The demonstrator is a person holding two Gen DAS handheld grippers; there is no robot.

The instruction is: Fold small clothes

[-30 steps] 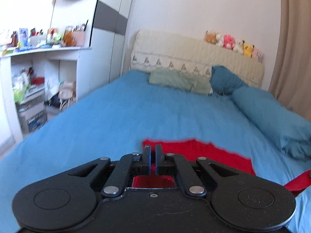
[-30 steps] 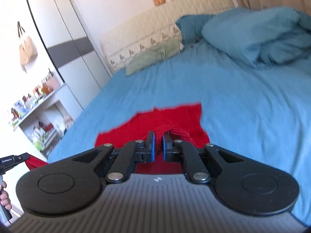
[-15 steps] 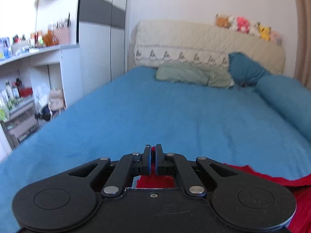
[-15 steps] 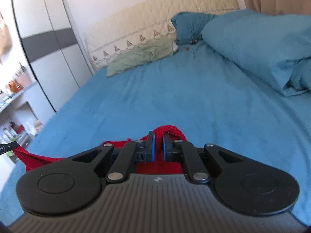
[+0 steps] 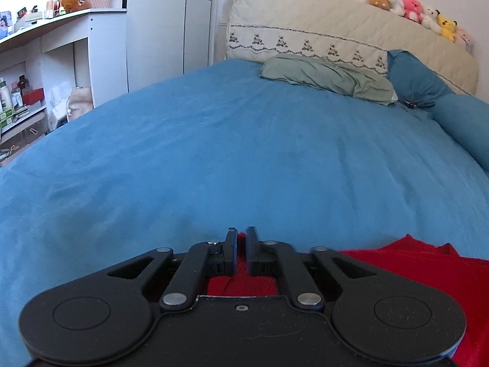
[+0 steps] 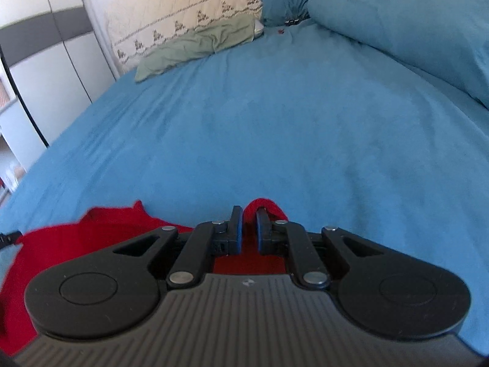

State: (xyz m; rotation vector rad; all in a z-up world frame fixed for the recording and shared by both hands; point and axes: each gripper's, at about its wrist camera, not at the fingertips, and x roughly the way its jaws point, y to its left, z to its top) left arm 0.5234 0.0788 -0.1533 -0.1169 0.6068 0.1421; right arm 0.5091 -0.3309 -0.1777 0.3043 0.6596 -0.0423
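A small red garment (image 5: 412, 263) lies low over the blue bed sheet (image 5: 244, 153), stretched between my two grippers. My left gripper (image 5: 241, 238) is shut on one edge of it; red cloth shows between the fingers and spreads to the right. In the right wrist view the red garment (image 6: 91, 229) spreads to the left, and my right gripper (image 6: 249, 217) is shut on a bunched red fold of it. Most of the garment is hidden under the gripper bodies.
A green pillow (image 5: 327, 75), a dark blue pillow (image 5: 412, 79) and a rolled blue duvet (image 6: 397, 24) lie by the cream headboard (image 5: 336, 30). Plush toys (image 5: 418, 12) sit on top. White shelves (image 5: 45, 61) and a wardrobe (image 5: 168, 30) stand left of the bed.
Both grippers have moved forward and down toward the sheet, carrying the red garment's edge with them. The cloth that lay ahead of the fingers now lies beside and beneath them.
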